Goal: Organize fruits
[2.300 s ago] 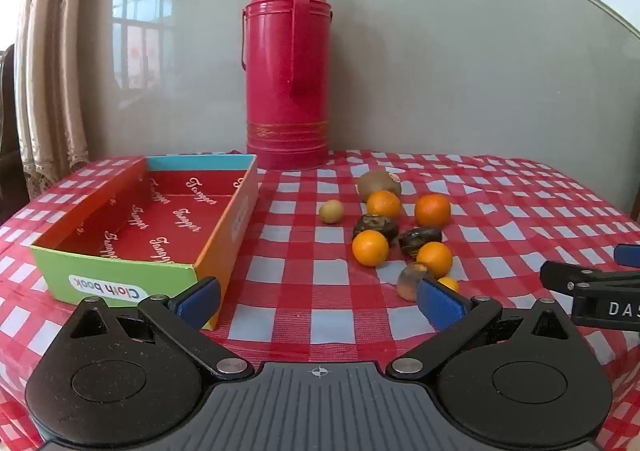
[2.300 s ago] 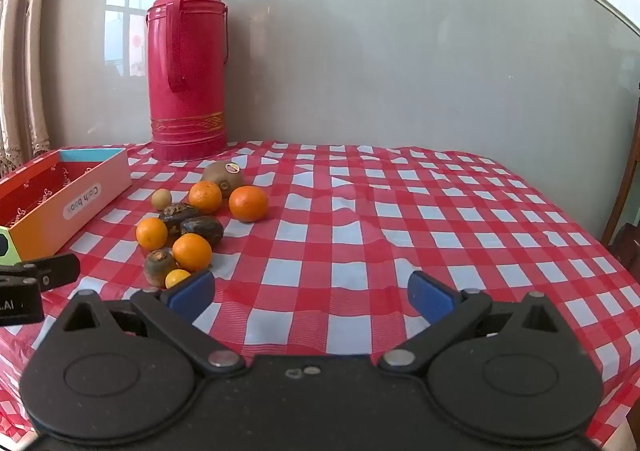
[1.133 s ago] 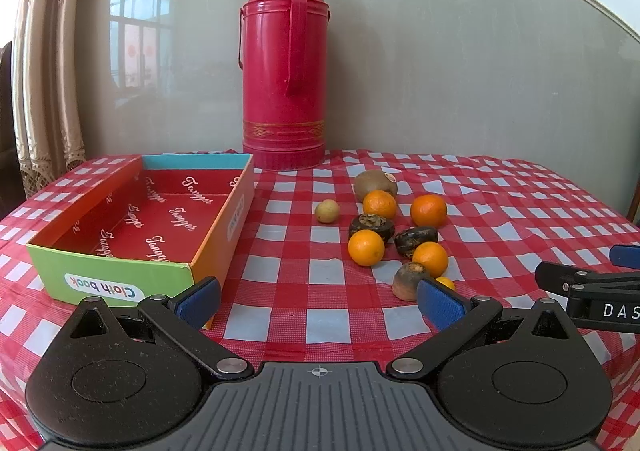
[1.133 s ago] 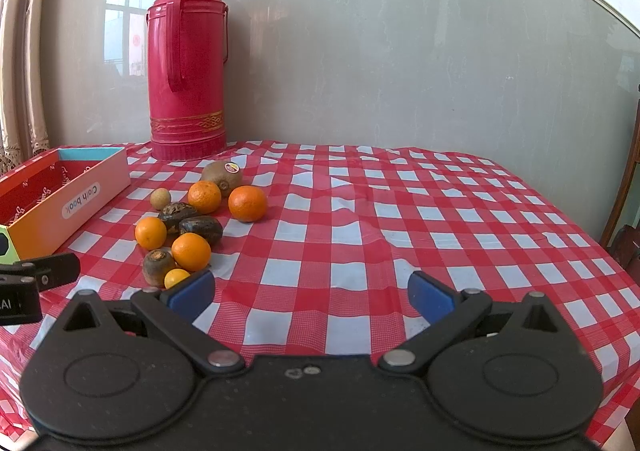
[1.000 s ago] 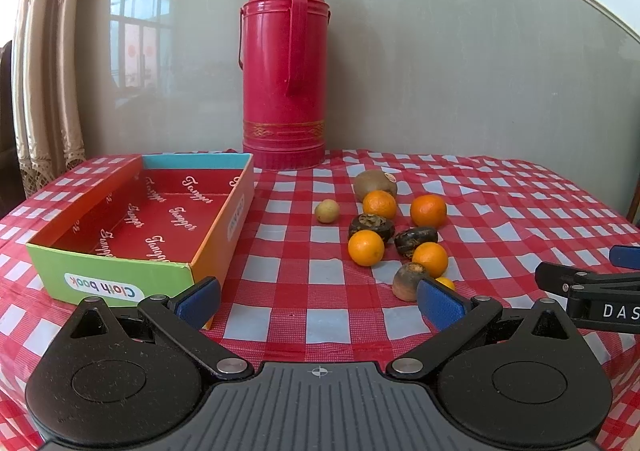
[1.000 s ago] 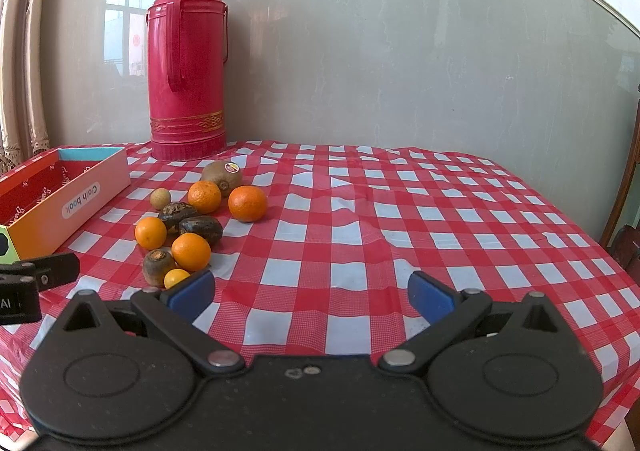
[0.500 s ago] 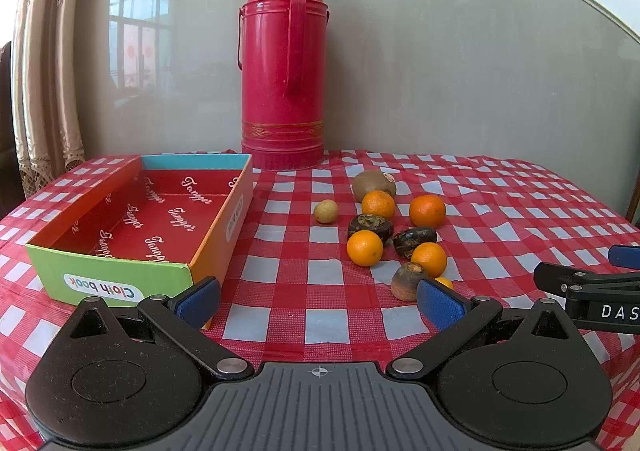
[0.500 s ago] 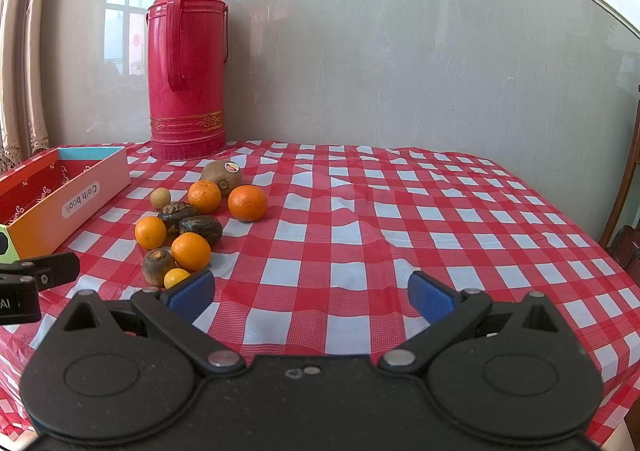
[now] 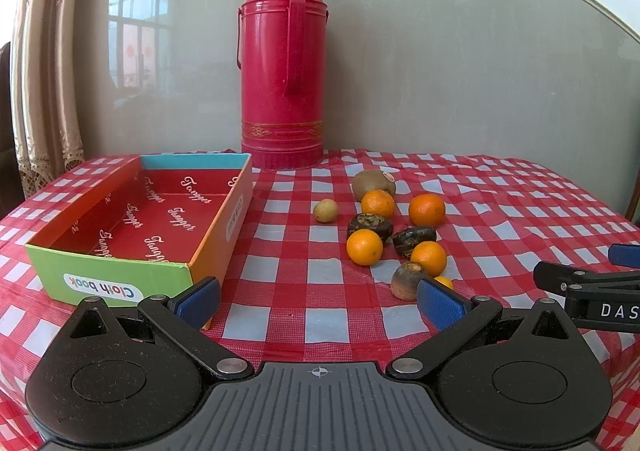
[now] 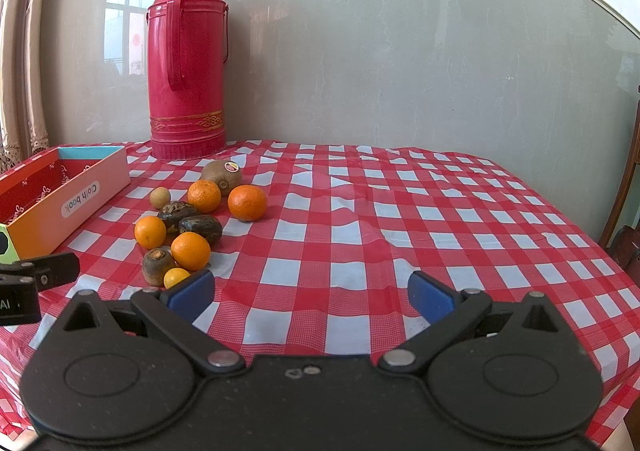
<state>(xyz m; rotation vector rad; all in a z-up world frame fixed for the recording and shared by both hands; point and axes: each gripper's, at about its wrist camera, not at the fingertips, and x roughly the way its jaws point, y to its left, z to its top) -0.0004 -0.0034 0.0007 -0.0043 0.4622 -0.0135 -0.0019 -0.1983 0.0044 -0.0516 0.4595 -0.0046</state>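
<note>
Two grippers, left (image 9: 318, 301) and right (image 10: 311, 293), fingers spread wide and empty; fruits (image 9: 364, 246) clustered right of box (image 9: 108, 277) may roll if nudged.

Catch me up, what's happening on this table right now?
A person holds a two-finger tool in each hand over a checkered table; both the left tool and right tool are open and hold nothing. A cluster of fruits lies loose on the cloth, right of the cardboard box, which has no fruit in it. A red thermos stands behind. Sorting hasn't started.
</note>
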